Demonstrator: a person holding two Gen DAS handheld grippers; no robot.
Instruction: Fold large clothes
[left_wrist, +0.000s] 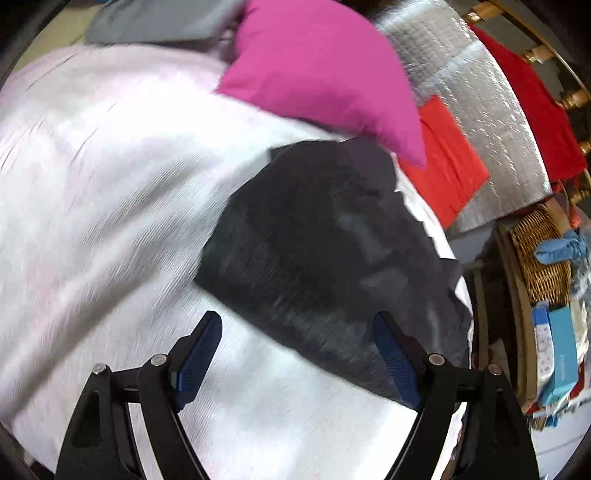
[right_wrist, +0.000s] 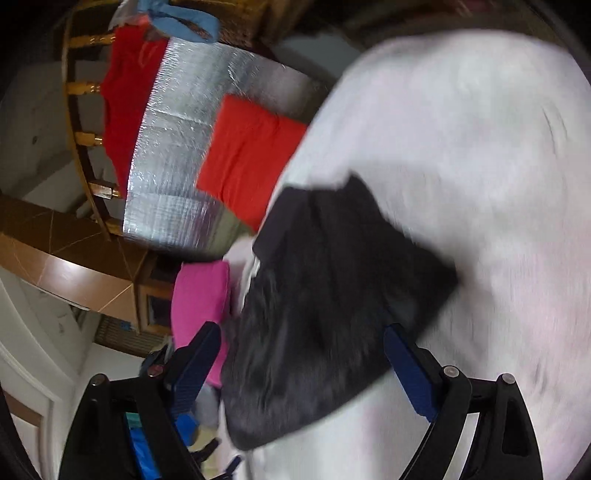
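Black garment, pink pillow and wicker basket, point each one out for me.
Black garment (left_wrist: 325, 243), left wrist view, middle of the cloth.
Pink pillow (left_wrist: 317, 70), left wrist view, centre of its face.
Wicker basket (left_wrist: 543, 269), left wrist view, woven side wall.

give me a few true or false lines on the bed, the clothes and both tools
1. The black garment lies on the white cover. True.
2. The left tool is shut on the black garment. False: its jaws stand wide open, gripping nothing.
3. A pink cushion sits beyond the black garment in the left wrist view. True.
4. The right tool holds the orange cloth. False: it is open, and the cloth lies far off by the silver sheet.
5. The wicker basket sits on top of the white cover. False: it stands beside the bed.
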